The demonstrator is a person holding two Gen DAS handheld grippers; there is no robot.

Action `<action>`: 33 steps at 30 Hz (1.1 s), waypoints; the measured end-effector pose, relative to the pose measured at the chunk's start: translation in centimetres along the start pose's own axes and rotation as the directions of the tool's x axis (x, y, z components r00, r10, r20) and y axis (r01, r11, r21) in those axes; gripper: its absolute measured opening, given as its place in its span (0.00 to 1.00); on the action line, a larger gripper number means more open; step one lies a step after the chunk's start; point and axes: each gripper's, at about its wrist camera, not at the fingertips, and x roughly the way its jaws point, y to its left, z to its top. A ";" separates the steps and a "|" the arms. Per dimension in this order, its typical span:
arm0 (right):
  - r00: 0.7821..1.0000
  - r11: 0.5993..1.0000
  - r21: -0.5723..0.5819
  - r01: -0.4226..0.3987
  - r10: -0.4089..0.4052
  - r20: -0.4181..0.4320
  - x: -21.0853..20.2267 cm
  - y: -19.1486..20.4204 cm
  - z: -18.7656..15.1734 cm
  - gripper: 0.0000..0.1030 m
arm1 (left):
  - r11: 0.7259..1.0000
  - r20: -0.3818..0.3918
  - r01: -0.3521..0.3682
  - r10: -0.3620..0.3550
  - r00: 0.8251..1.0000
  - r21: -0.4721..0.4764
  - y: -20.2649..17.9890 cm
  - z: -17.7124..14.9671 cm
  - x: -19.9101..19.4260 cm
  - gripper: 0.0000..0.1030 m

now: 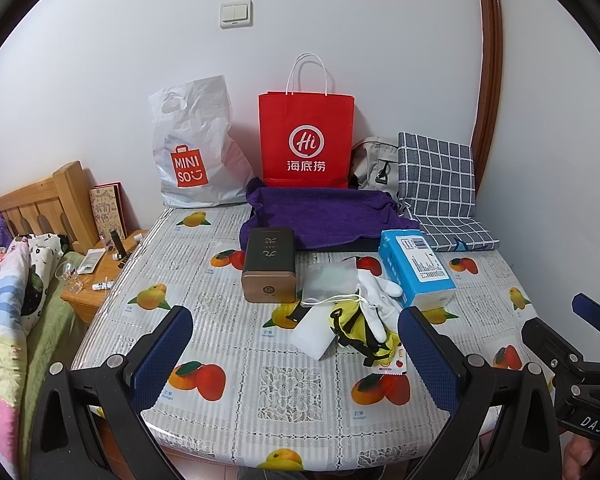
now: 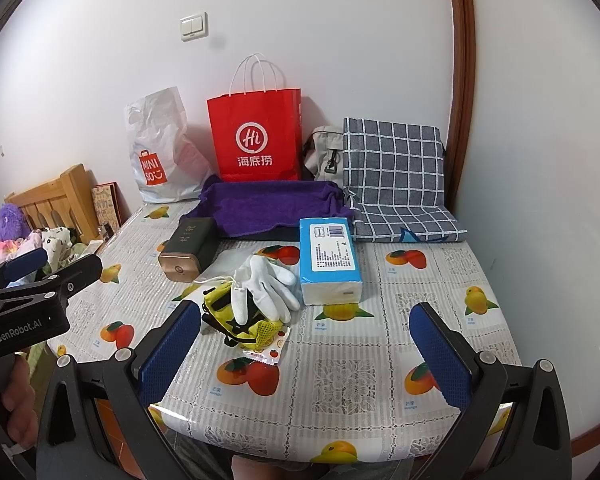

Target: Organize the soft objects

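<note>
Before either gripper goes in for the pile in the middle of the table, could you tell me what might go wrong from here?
1. The white fabric glove lies across the yellow mesh pouch, with a white drawstring beside them; gripping one may drag the others along.
2. The white foam block leans against that pouch and may shift when the pouch moves.
3. The blue tissue pack sits close beside the glove, so the open right gripper may nudge it.

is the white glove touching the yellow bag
Touching: in the right wrist view the white glove lies draped over the yellow bag, one finger resting on it.
</note>
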 end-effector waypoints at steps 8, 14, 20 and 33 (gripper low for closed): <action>1.000 1.000 0.001 -0.007 0.007 0.005 -0.1 0.0 0.1 1.00 | 1.000 -0.001 0.003 -0.003 1.000 0.003 0.0 0.1 -0.1 1.00; 1.000 1.000 0.008 -0.026 0.026 0.014 -0.2 -0.2 0.0 1.00 | 1.000 -0.003 0.001 -0.001 1.000 0.001 0.1 0.3 -0.3 1.00; 0.999 0.999 0.014 -0.037 0.036 0.025 0.0 -0.4 -0.3 1.00 | 1.000 -0.026 0.000 0.000 1.000 0.007 -0.6 0.6 1.0 1.00; 0.997 0.997 0.057 -0.057 0.060 -0.054 5.6 -1.5 -2.2 0.99 | 1.000 -0.135 -0.020 0.018 0.991 -0.015 0.7 -2.3 7.9 1.00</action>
